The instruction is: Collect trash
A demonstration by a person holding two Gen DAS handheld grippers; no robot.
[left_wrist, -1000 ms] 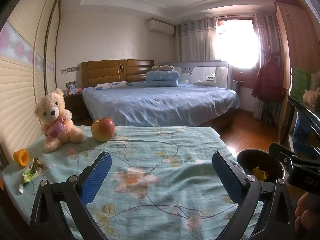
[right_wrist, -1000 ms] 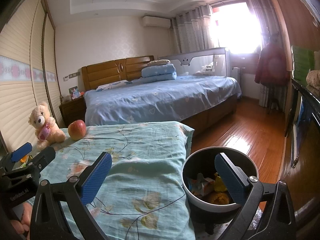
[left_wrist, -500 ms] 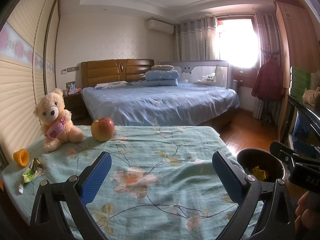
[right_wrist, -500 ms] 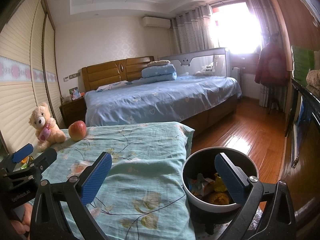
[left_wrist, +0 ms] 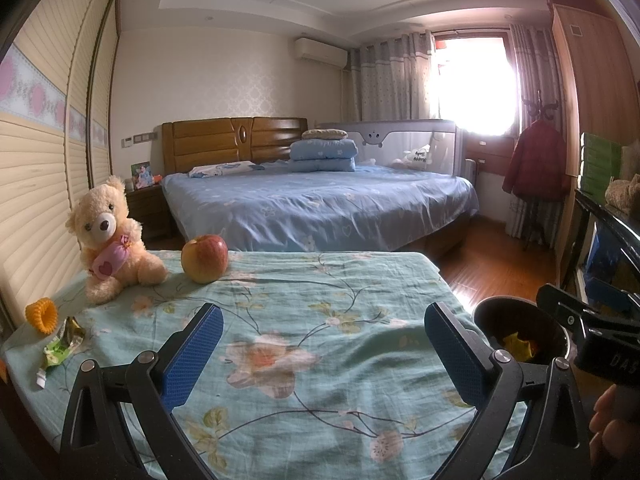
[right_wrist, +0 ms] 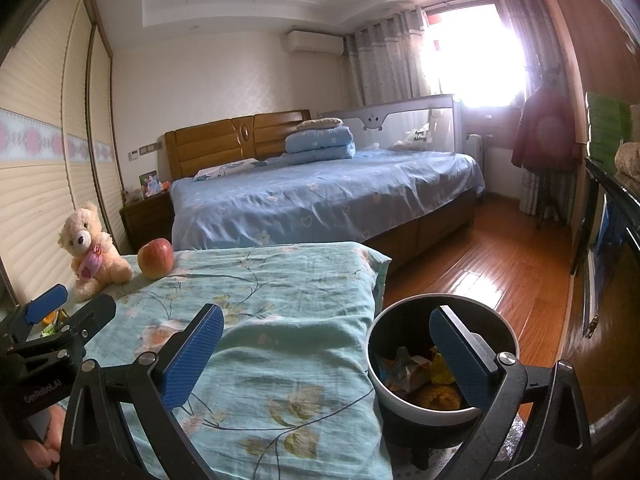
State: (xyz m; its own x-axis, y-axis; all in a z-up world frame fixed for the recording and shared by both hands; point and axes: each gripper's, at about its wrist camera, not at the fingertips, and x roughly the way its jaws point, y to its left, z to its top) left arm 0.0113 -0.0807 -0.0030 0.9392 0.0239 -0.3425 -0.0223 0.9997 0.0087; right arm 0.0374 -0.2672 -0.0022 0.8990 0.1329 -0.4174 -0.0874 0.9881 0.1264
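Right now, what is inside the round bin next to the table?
The bin holds crumpled wrappers and yellowish scraps. The right tongs' blue pad covers part of the pile, and whatever lies underneath cannot be seen.

From my left wrist view, the cloth-covered table point(left_wrist: 304, 320) fills the lower centre. On it, at left, a teddy bear point(left_wrist: 110, 238) sits just left of an apple point(left_wrist: 204, 258); a ring point(left_wrist: 41, 315) and a wrapper point(left_wrist: 60, 346) lie at lower left. The bin point(right_wrist: 440, 364) stands off the table's right edge, trash inside. The bed point(left_wrist: 320, 200) lies behind.
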